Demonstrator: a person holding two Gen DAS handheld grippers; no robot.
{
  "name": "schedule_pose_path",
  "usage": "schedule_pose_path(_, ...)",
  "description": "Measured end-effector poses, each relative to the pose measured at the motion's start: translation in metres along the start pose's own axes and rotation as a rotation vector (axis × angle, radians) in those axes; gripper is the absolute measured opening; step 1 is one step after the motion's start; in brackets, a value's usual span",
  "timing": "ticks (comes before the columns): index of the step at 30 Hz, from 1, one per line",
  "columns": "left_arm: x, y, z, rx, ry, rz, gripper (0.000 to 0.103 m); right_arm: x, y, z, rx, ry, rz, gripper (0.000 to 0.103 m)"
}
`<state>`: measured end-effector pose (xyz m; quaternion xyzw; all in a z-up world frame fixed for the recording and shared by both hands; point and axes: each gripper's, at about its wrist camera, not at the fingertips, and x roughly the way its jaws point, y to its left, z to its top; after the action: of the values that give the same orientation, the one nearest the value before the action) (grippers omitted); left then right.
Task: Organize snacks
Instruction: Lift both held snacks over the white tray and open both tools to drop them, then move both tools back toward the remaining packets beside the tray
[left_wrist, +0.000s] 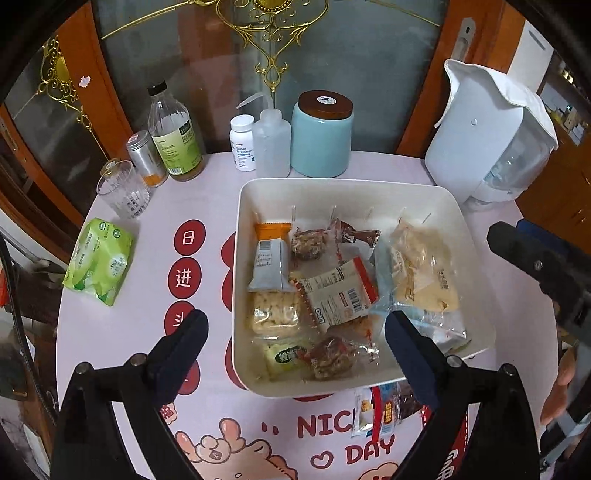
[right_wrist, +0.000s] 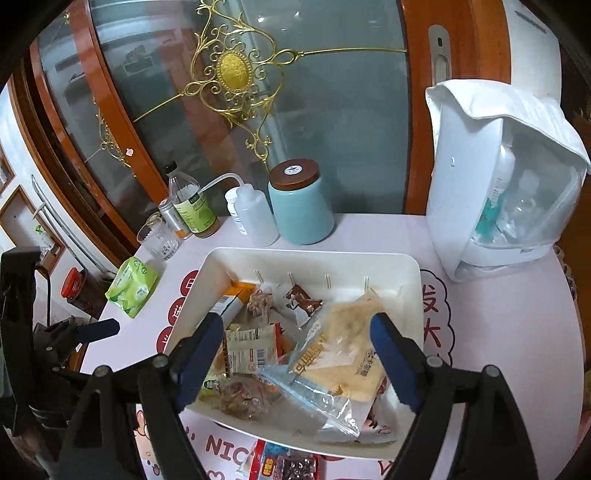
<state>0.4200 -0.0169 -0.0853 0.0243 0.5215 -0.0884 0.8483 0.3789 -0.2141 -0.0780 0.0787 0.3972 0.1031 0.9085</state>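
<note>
A cream rectangular tray (left_wrist: 328, 190) (right_wrist: 314, 256) sits mid-table and holds several wrapped snacks: an orange-topped bar (left_wrist: 270, 258), a white barcode packet (left_wrist: 338, 295), a large pale bread packet (left_wrist: 421, 273) (right_wrist: 347, 343) and brown sweets (left_wrist: 332, 356). Two or three small snack packets (left_wrist: 380, 410) (right_wrist: 284, 461) lie on the table just in front of the tray. My left gripper (left_wrist: 295, 332) is open and empty above the tray's near side. My right gripper (right_wrist: 297, 336) is open and empty above the tray; it also shows at the left wrist view's right edge (left_wrist: 532, 262).
At the back stand a teal jar (left_wrist: 321, 134), a squeeze bottle (left_wrist: 271, 146), a pill bottle (left_wrist: 242, 142), a glass bottle (left_wrist: 175, 138), a metal tin (left_wrist: 146, 158) and a glass cup (left_wrist: 123, 188). A green tissue pack (left_wrist: 99, 262) lies left. A white appliance (left_wrist: 487, 140) stands right.
</note>
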Motion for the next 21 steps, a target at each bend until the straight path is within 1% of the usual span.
schedule_pose_path(6, -0.009, 0.003, -0.013, 0.008, -0.001, -0.004, 0.096, -0.012, -0.001, -0.01, -0.005, -0.011, -0.02, 0.083)
schedule_pose_path(8, -0.012, 0.002, -0.019, 0.012, 0.001, -0.005, 0.096, -0.019, -0.002, -0.014, -0.002, -0.021, -0.008, 0.082)
schedule_pose_path(14, -0.023, -0.001, -0.04, 0.023, 0.005, -0.015, 0.096, -0.051, -0.002, -0.027, -0.015, -0.083, -0.002, 0.082)
schedule_pose_path(18, -0.034, -0.006, -0.057, 0.033, -0.001, -0.028, 0.096, -0.07, 0.002, -0.041, -0.048, -0.101, -0.016, 0.082)
schedule_pose_path(21, -0.042, -0.011, -0.068, 0.044, -0.005, -0.032, 0.096, -0.083, 0.006, -0.054, -0.07, -0.111, 0.0, 0.082)
